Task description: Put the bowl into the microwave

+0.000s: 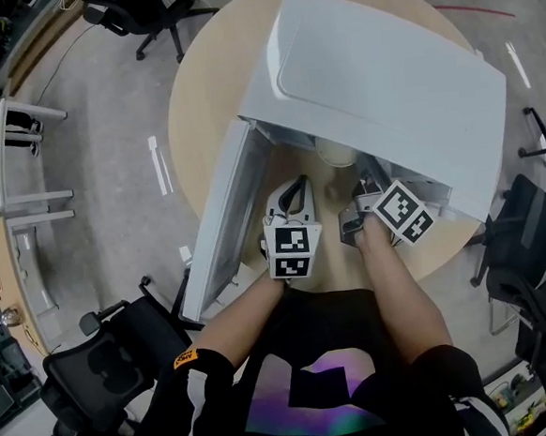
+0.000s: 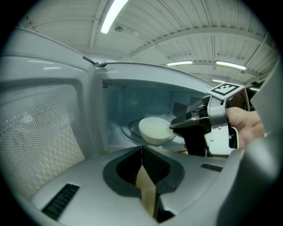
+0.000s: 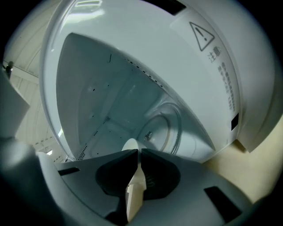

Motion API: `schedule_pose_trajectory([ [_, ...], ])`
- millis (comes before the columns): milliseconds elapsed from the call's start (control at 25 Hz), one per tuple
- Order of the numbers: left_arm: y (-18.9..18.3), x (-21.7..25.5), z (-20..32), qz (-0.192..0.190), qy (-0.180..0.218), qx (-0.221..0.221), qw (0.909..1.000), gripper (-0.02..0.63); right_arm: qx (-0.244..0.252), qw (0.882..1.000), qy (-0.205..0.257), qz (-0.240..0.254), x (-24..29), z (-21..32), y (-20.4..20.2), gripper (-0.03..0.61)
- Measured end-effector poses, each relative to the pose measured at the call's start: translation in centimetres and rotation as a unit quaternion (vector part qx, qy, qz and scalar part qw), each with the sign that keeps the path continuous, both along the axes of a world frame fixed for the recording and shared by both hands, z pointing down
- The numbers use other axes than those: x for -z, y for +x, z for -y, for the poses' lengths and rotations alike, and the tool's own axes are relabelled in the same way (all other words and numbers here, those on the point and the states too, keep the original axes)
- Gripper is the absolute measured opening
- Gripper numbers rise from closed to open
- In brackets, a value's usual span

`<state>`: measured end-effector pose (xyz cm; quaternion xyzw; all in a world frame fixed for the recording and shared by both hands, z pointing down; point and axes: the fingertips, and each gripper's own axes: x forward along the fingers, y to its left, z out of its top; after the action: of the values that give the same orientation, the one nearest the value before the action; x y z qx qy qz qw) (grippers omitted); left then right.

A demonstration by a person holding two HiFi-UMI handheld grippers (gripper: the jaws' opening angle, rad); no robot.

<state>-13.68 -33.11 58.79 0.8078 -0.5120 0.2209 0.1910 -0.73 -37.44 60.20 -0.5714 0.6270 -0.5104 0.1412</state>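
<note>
Cream bowl pinched at rim by my right claw, inside microwave over turntable for set-down. Left claw closed, empty.

The bowl barely peeks out from under the top of the microwave in the head view — and in the right gripper view the fingers cover all but its pale rim.

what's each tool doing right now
left tool: closed, holding nothing
right tool: closed on the rim of the bowl, inside the microwave
</note>
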Motion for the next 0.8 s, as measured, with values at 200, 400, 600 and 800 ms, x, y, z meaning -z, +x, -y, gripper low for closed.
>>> schedule_pose_trajectory([
  [200,0.1,0.3,0.9,0.0,0.003,-0.002,1.0,0.046,-0.027,1.0,-0.001,0.008,-0.4,1.0,0.3,0.037],
  [400,-0.1,0.3,1.4,0.0,0.001,-0.001,1.0,0.046,-0.049,0.999,0.002,0.008,-0.6,1.7,0.8,0.037],
  [600,-0.2,0.2,1.8,-0.001,-0.001,-0.003,1.0,0.046,-0.066,0.998,0.005,0.01,-0.8,2.2,0.8,0.037],
  [800,-0.1,0.5,1.8,-0.004,0.0,-0.004,1.0,0.046,-0.073,0.997,0.019,0.005,-0.5,2.7,0.8,0.038],
])
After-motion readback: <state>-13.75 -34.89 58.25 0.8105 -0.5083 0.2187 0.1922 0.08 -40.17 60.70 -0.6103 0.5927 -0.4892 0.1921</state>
